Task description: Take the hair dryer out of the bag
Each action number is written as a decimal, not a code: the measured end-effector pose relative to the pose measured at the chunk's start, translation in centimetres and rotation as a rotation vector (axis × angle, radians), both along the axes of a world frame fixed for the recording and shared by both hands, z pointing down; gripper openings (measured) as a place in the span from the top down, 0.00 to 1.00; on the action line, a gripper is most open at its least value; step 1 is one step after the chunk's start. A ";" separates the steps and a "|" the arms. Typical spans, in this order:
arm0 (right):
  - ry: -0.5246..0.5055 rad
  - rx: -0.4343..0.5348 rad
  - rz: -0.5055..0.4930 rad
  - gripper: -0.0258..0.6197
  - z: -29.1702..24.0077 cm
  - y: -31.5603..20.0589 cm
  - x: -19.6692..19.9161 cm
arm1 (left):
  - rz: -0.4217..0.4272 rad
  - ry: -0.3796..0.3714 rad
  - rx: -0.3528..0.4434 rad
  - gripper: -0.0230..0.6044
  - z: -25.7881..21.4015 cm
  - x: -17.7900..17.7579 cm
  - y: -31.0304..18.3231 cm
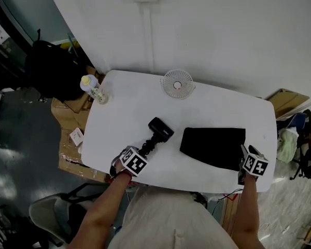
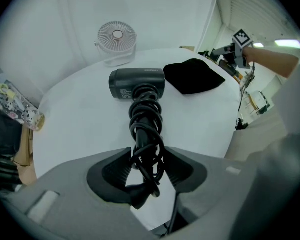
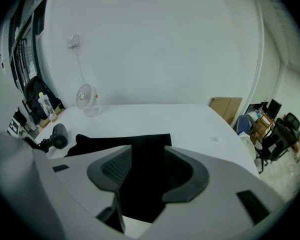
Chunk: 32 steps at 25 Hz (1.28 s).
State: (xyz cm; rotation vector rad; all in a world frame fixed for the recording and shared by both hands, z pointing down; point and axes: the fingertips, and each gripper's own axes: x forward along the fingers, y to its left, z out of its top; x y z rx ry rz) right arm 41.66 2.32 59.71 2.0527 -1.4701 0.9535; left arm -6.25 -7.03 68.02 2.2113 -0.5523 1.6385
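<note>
Hair dryer [image 1: 158,131] out of the bag [image 1: 215,147] and lying on the white table [image 1: 119,113]. In the head view, just left of the flat black bag and apart from it. Left gripper [image 1: 145,150] at the dryer's near end, by the table's front edge. Right gripper [image 1: 244,157] at the bag's near right corner. Small white fan [image 1: 177,83] at the far edge, bottle [image 1: 95,90] at the far left corner.

In the left gripper view, left gripper [image 2: 147,166] clamped on the handle, which is wound round with black cord [image 2: 146,119], a pad pressing on each side. Barrel of the hair dryer [image 2: 136,83] lying crosswise beyond the jaws, flat on the tabletop. Bag [image 2: 194,76] just to its right, fan [image 2: 117,40] behind. Right gripper [image 2: 235,51] far off at the right, on an outstretched arm.

In the right gripper view, right gripper [image 3: 147,169] with jaws wide apart and nothing gripped. Black bag [image 3: 145,149] spread on the table below and between them, no pad pressing on it. Hair dryer [image 3: 57,136] small at the far left, beside the bag's left end. Fan [image 3: 86,98] upright at the back by the wall.
</note>
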 end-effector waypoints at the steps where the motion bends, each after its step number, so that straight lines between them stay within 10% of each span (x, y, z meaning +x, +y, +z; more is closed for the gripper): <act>1: -0.003 0.018 0.007 0.63 -0.6 0.0 0.0 | -0.014 0.001 -0.001 0.64 0.1 0.2 0.0; 10: -0.020 0.238 -0.066 0.63 -8.9 -1.8 -3.4 | -0.098 0.017 0.006 0.64 0.9 1.4 0.2; 23: -0.193 0.617 -0.455 0.64 -20.0 -5.1 -16.6 | -0.136 0.019 0.005 0.64 1.8 1.9 0.4; 32: -0.255 0.662 -0.606 0.79 -21.3 -4.9 -22.4 | -0.133 0.024 0.015 0.64 2.0 2.0 0.5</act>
